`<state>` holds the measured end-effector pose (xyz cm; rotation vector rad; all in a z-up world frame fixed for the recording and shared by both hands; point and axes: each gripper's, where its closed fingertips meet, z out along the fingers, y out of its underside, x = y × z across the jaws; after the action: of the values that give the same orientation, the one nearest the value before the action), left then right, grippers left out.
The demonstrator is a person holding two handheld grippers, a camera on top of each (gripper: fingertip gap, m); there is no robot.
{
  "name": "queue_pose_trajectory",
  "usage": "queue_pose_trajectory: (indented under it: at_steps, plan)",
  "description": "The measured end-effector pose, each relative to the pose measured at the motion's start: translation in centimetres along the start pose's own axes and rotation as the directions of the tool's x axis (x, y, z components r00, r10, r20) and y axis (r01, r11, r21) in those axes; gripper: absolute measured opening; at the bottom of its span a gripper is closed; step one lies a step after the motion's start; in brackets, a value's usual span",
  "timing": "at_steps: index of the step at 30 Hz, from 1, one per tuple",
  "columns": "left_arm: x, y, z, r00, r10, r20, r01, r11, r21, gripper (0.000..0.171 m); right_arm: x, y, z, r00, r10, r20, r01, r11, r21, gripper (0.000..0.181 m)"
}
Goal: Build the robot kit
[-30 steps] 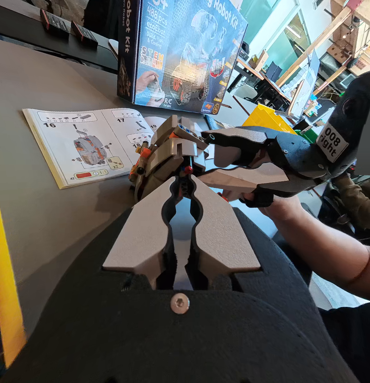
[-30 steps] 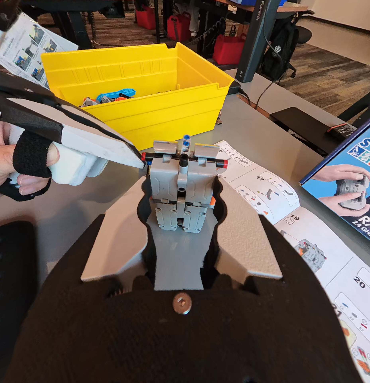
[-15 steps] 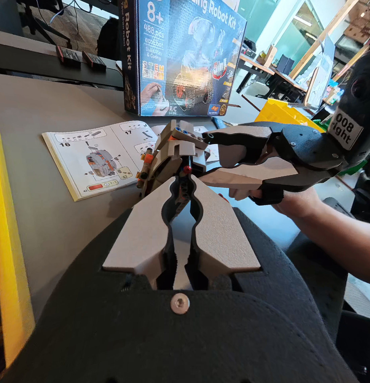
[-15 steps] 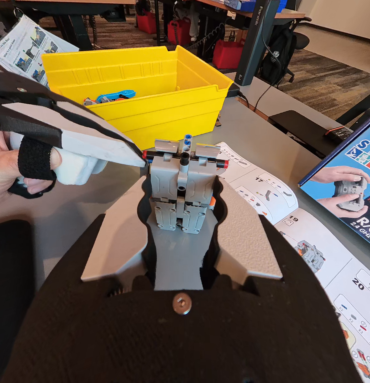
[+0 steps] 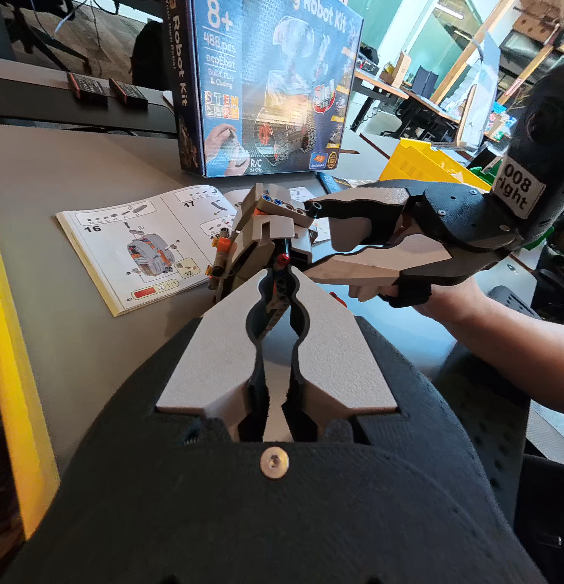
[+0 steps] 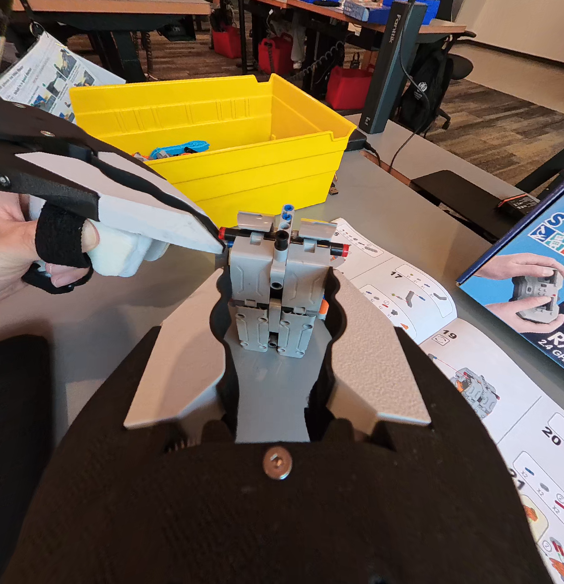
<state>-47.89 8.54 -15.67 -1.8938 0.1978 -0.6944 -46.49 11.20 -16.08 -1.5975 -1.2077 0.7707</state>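
A grey brick model (image 6: 255,278) with a black cross axle with red ends (image 6: 337,251) stands upright just above the grey table (image 6: 384,205). My right gripper (image 6: 277,275) is shut on the model's two sides. In the left wrist view it (image 5: 312,237) reaches in from the right, holding the tilted model (image 5: 264,230). My left gripper (image 5: 278,273) is nearly closed on a dark beam (image 5: 279,294) on the model's side, just under the axle's red end (image 5: 284,259). In the right wrist view its tip (image 6: 222,246) meets the axle's left end.
A yellow bin (image 6: 242,177) with loose bricks (image 6: 179,148) stands behind the model. An open instruction booklet (image 5: 141,246) lies on the table, shown in the right wrist view too (image 6: 400,294). A blue kit box (image 5: 274,88) stands behind it. Another yellow bin (image 5: 426,164) sits far right.
Both grippers and the model have shifted together a little over the table. Neither hold has changed.
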Motion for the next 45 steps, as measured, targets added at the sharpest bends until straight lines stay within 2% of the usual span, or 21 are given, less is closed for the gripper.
queue_pose_trajectory:
  at_steps: [7, 11, 18, 22, 25, 27, 29, 32, 38, 40, 42, 45]
  plan:
    - [-0.1, 0.0, 0.0, 1.0, -0.001, -0.011, 0.001, 1.0, -0.003, 0.005, 0.1, -0.1, 0.0, 1.0, 0.031, -0.005, -0.031, 0.999, 0.021, 0.06]
    - [-0.4, -0.2, 0.1, 0.999, -0.04, -0.005, 0.04, 0.999, 0.008, 0.005, 0.1, -0.1, -0.1, 0.999, 0.023, -0.028, -0.022, 0.999, 0.026, 0.06]
    - [-0.7, -0.3, 0.0, 0.995, -0.096, -0.007, 0.096, 0.995, 0.02, 0.005, 0.3, -0.4, -0.2, 0.996, 0.092, -0.019, -0.091, 0.995, 0.042, 0.06]
    - [-0.7, -0.3, 0.1, 0.993, -0.118, -0.008, 0.119, 0.993, 0.015, 0.005, 0.6, -1.1, -0.6, 0.997, 0.056, -0.052, -0.051, 0.995, 0.087, 0.077]
    - [-0.7, -0.3, 0.1, 0.992, -0.129, -0.011, 0.129, 0.992, 0.011, 0.005, 0.7, -1.5, -1.3, 1.0, 0.016, -0.005, -0.015, 0.993, 0.12, 0.079]
    - [-0.7, -0.3, 0.1, 0.99, -0.139, -0.016, 0.139, 0.99, 0.007, 0.005, 1.4, -1.2, -1.8, 0.999, -0.001, 0.045, -0.003, 0.995, 0.1, 0.079]
    - [-0.6, -0.3, 0.1, 0.989, -0.147, -0.022, 0.147, 0.989, 0.001, 0.005, 1.6, -1.6, -2.4, 0.987, -0.027, 0.16, 0.006, 0.991, 0.132, 0.077]
    - [-0.6, -0.3, 0.1, 0.986, -0.166, -0.03, 0.166, 0.986, -0.006, 0.005, 1.7, -2.0, -3.1, 0.943, -0.095, 0.319, 0.046, 0.986, 0.158, 0.078]
    - [-0.6, -0.2, 0.2, 0.974, -0.222, -0.044, 0.221, 0.975, -0.028, 0.005, 2.8, -0.5, -2.4, 0.834, -0.228, 0.502, 0.198, 0.974, 0.113, 0.073]
    - [-0.6, -0.2, 0.2, 0.969, -0.243, -0.048, 0.241, 0.97, -0.038, 0.005, 3.9, -1.5, -2.9, 0.818, -0.237, 0.524, 0.196, 0.971, 0.133, 0.072]
    - [-0.6, -0.2, 0.2, 0.965, -0.259, -0.051, 0.257, 0.965, -0.045, 0.005, 4.9, -2.6, -4.6, 0.793, -0.247, 0.557, 0.201, 0.969, 0.143, 0.063]
    - [-0.5, -0.2, 0.2, 0.96, -0.276, -0.053, 0.273, 0.96, -0.057, 0.005, 7.7, -4.1, -6.8, 0.815, -0.275, 0.511, 0.252, 0.961, 0.116, 0.063]
